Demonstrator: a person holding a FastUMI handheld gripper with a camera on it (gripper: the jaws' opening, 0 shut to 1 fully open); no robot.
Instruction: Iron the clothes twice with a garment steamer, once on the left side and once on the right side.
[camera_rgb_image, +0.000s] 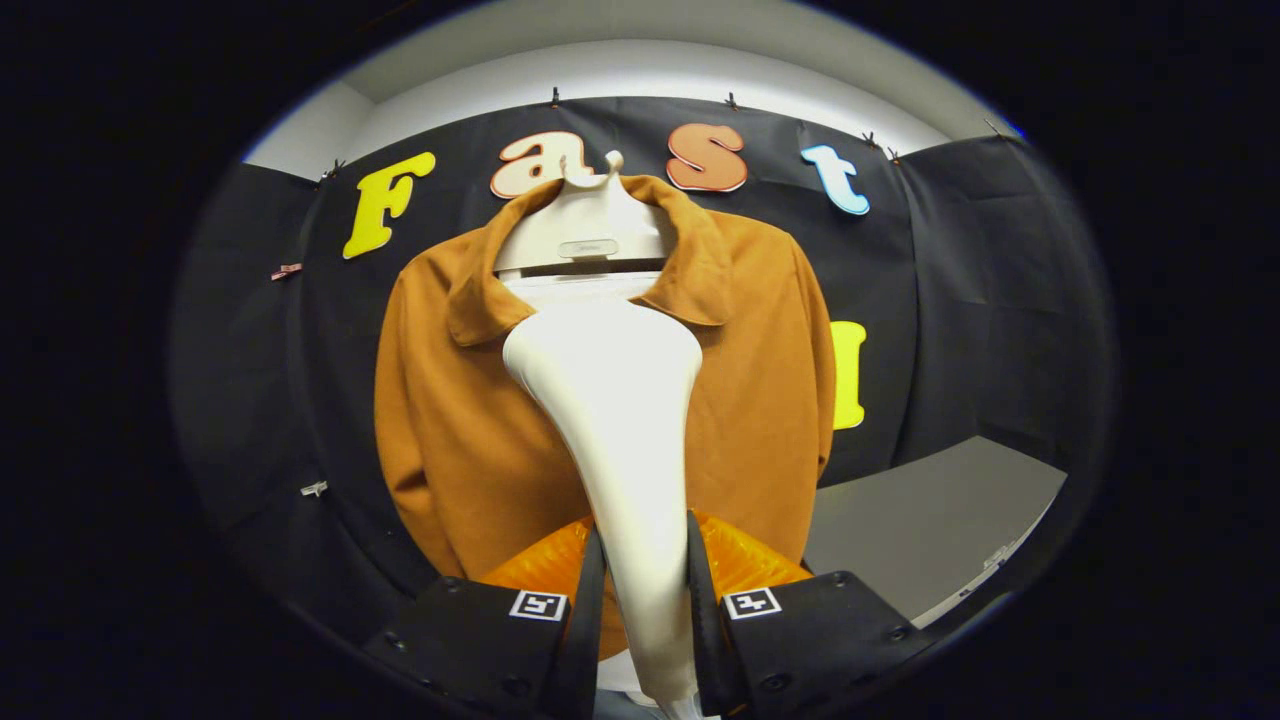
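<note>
Tool tight on steamer handle; head vs brown shirt collar, centre.

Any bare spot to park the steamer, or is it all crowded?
Bare grey table right of the brown shirt, bordered by the black wall cloth. Crowded ahead: the gripper is shut on the steamer, its head close against the shirt below the hanger.
</note>
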